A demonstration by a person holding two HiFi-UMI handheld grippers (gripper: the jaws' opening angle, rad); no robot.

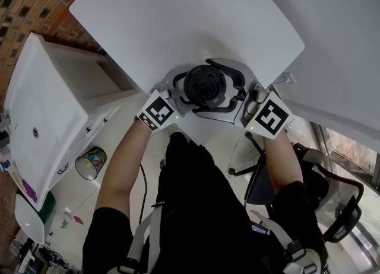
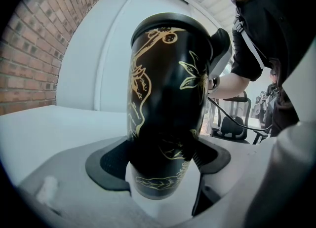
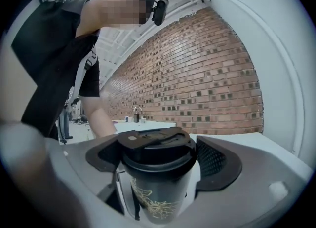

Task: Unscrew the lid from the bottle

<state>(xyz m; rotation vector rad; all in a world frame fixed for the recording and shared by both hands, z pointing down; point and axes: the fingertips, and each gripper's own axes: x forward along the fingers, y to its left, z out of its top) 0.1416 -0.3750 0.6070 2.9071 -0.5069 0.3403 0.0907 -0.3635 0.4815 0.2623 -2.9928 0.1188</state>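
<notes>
**Head view.** Seen from above, the round black lid (image 1: 205, 86) sits over the near edge of the white worktop (image 1: 178, 18). The left gripper (image 1: 184, 96) reaches in from the lower left and the right gripper (image 1: 228, 89) from the lower right, each carrying its marker cube. The lid hides the body below, so I cannot tell whether the base rests on the worktop or is held just off it. A white cabinet (image 1: 47, 89) stands at the left.

**Left gripper view.** The black bottle (image 2: 163, 98), covered in a gold line drawing, rises between the jaws, leaning a little in this view. The dark pads (image 2: 106, 165) press on its lower body from both sides, so this gripper is clamped on the bottle and acts as the anchor.

**Right gripper view.** The lid (image 3: 158, 148) fills the gap between these jaws, which stand wide but bear on its rim on either side. I read this as a grip on the lid rather than an open gripper. A raised flap lies across the top of the lid.

**Handling.**
- The wall looks rigid and glossy and it tapers downward, so it will likely slip and rotate in the pads if the hold is light.
- A firm hold low on the body seems right.
- The lid looks like hard plastic. It is best taken by its outer rim, clear of the flap, which could flex or pop open.
- Whether the bottle holds liquid is not visible, so keeping it upright is the prudent choice.
</notes>
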